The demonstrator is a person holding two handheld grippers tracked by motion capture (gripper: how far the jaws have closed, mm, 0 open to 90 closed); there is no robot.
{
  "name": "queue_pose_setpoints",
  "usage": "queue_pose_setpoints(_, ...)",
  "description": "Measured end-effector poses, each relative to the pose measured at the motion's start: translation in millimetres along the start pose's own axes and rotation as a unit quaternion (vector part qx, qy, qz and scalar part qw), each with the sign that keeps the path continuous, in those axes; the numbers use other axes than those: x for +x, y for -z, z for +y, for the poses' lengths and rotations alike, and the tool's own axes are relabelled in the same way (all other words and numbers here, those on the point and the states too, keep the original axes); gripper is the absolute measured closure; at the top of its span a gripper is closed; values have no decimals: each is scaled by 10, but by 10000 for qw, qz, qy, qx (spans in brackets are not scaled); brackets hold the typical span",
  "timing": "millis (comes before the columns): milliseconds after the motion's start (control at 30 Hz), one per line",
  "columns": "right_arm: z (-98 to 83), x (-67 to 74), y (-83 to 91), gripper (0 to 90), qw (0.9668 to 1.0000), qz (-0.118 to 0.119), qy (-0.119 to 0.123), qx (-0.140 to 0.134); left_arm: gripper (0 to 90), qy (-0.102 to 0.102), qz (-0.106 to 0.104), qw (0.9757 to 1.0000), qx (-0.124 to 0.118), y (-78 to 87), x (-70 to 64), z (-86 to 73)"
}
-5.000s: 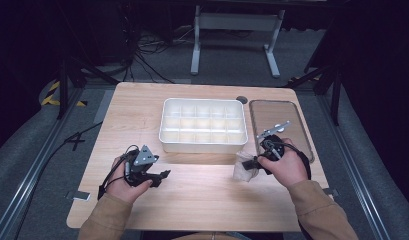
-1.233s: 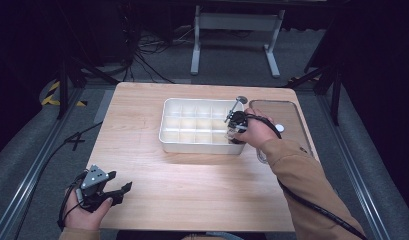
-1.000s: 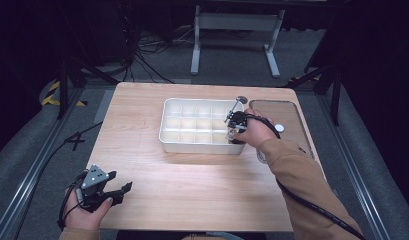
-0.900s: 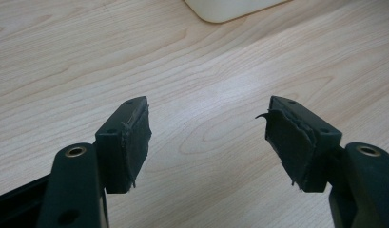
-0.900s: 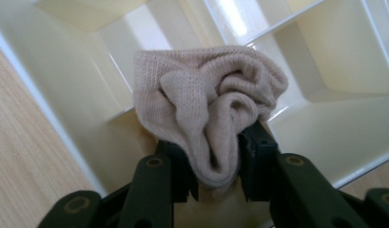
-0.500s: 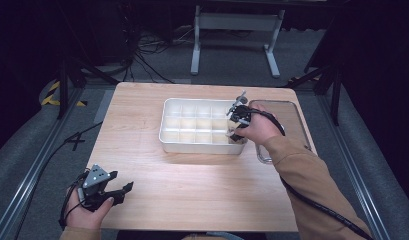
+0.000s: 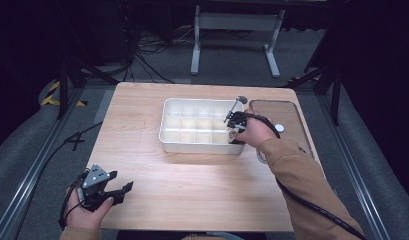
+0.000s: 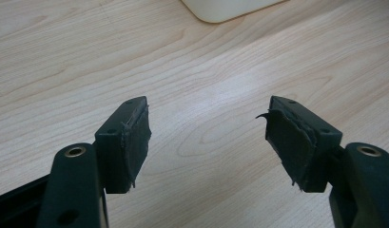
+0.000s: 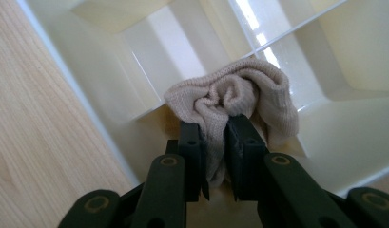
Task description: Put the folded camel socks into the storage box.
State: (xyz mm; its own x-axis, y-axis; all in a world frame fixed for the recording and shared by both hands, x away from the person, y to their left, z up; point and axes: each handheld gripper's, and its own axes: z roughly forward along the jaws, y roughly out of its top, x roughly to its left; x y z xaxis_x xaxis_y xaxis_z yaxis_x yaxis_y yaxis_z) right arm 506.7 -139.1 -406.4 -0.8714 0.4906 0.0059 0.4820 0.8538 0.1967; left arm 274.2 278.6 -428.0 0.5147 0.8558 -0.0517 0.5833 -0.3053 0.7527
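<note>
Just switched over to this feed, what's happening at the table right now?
A person is working with a gripper in each hand. The right gripper is clamped on a bunched beige sock and holds it down in a near corner compartment of the white divided tray; its jaws have just been closing on the fabric. The left gripper rests with jaws open over the bare wooden table, near the person.

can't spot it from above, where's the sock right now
In the right gripper view the sock is pinched in the right tongs, bunched in a compartment at the tray's near right corner.
</note>
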Motion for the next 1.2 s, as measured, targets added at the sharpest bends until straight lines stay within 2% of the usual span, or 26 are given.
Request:
queue_pose_setpoints(133, 4, -18, -44, 777, 10000, 8, -56, 38, 321, -11, -1, 10000, 47, -4, -7, 3)
queue_pose_setpoints(233, 16, -35, -74, 775, 9998, 103, -145, 59, 320, -25, -6, 10000, 49, -8, -12, 5)
queue_pose_setpoints(367, 16, -14, -64, 757, 9999, 9, -159, 48, 320, -27, -11, 10000, 38, -9, -11, 5)
queue_pose_setpoints(500, -67, -51, 26, 654, 9989, 191, -319, -276, 320, -37, -26, 10000, 17, -29, -1, 13)
queue_pose_setpoints(567, -103, -56, 82, 600, 9982, 190, -389, -421, 320, -17, -33, 10000, 9, -39, -10, 27)
queue_pose_setpoints(633, -148, -39, 154, 596, 9971, 161, -435, -611, 320, -42, -46, 10000, 10, -47, -12, 43)
queue_pose_setpoints(733, -247, -37, 274, 585, 9930, 156, -484, -1064, 319, -93, -65, 9999, 24, -70, -16, 65)
queue_pose_setpoints(800, -300, -27, 342, 582, 9906, 152, -528, -1250, 319, -93, -87, 9999, 26, -93, -29, 80)
queue_pose_setpoints(900, -393, -3, 473, 576, 9852, 118, -590, -1606, 319, -105, -123, 9999, -5, -119, -40, 111)
queue_pose_setpoints(933, -413, 6, 498, 573, 9839, 114, -600, -1681, 320, -173, -141, 9998, 9, -129, -35, 130)
queue_pose_setpoints(967, -453, 25, 553, 564, 9818, 132, -620, -1791, 320, -177, -150, 9997, 15, -137, -38, 139)
queue_pose_setpoints(1067, -532, 66, 653, 548, 9783, 63, -623, -1976, 320, -175, -185, 9997, 2, -157, -43, 159)
queue_pose_setpoints(1200, -672, 142, 776, 526, 9704, 58, -663, -2322, 319, -181, -216, 9996, -54, -163, -38, 179)
